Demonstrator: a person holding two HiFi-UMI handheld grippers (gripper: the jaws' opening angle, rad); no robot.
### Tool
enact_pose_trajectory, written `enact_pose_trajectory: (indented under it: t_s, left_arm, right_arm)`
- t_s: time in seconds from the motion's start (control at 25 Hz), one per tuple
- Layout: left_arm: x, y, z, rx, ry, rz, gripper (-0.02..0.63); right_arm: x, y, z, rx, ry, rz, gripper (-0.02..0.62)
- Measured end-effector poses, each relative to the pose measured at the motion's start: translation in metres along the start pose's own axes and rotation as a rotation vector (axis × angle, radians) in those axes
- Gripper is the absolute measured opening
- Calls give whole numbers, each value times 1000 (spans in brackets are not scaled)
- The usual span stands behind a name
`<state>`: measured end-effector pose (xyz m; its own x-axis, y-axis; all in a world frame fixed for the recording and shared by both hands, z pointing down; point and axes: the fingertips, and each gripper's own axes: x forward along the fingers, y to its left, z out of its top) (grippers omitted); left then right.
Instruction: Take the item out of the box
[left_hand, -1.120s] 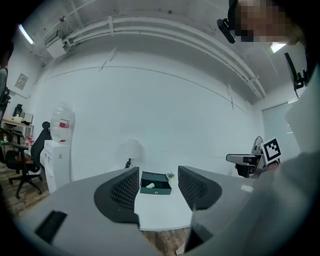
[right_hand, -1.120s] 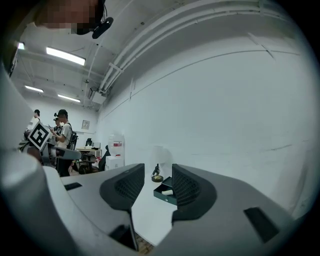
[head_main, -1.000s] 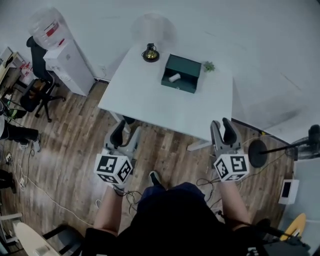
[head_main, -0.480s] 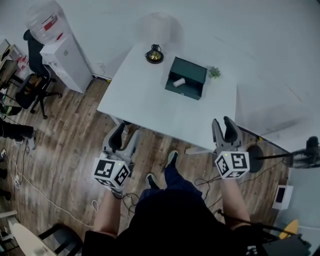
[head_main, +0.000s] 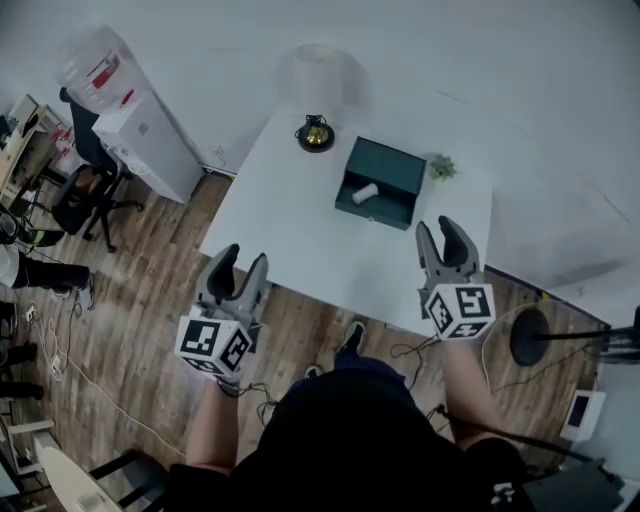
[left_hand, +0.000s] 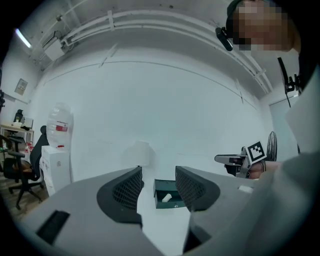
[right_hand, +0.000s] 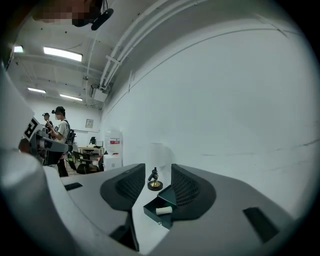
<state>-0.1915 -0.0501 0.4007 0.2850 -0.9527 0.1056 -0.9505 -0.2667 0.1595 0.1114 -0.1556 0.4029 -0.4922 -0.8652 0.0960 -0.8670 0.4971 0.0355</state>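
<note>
A dark green box (head_main: 392, 165) stands open at the far side of the white table (head_main: 290, 220). A small white cylinder (head_main: 366, 194) lies inside it. My left gripper (head_main: 243, 262) hovers over the floor at the table's near edge; its jaws are closing with nothing between them. Over the table's near right corner, my right gripper (head_main: 443, 232) stands open and empty. Both are well short of the box. The left gripper view frames the box (left_hand: 168, 204) and cylinder (left_hand: 164, 198) far off between the jaws. The right gripper view shows the box (right_hand: 152, 215) and cylinder (right_hand: 163, 210) likewise.
A brass ornament (head_main: 315, 133) and a small plant (head_main: 441, 167) flank the box. A water dispenser (head_main: 150, 140) and an office chair (head_main: 85, 190) stand at left, a round floor stand (head_main: 530, 335) at right. People (right_hand: 60, 135) stand far off.
The person has stepped closer to the table, and both grippers have come forward to its near edge. The left jaws have narrowed.
</note>
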Motion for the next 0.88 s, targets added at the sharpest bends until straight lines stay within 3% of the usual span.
enact_pose_trajectory:
  t_s: [0.32,0.72,0.88]
  left_arm:
    - [96,-28,-1,24,58,16,201]
    - [150,-19,-21,21,123,41,189]
    - [165,-4,-38,5,159,26,186]
  right_arm:
    - [74,-62,-43,-3,109,105,153]
    - [146,-58,-115,-322,293,264,141]
    - [170,-44,-146,-394,376,323,138]
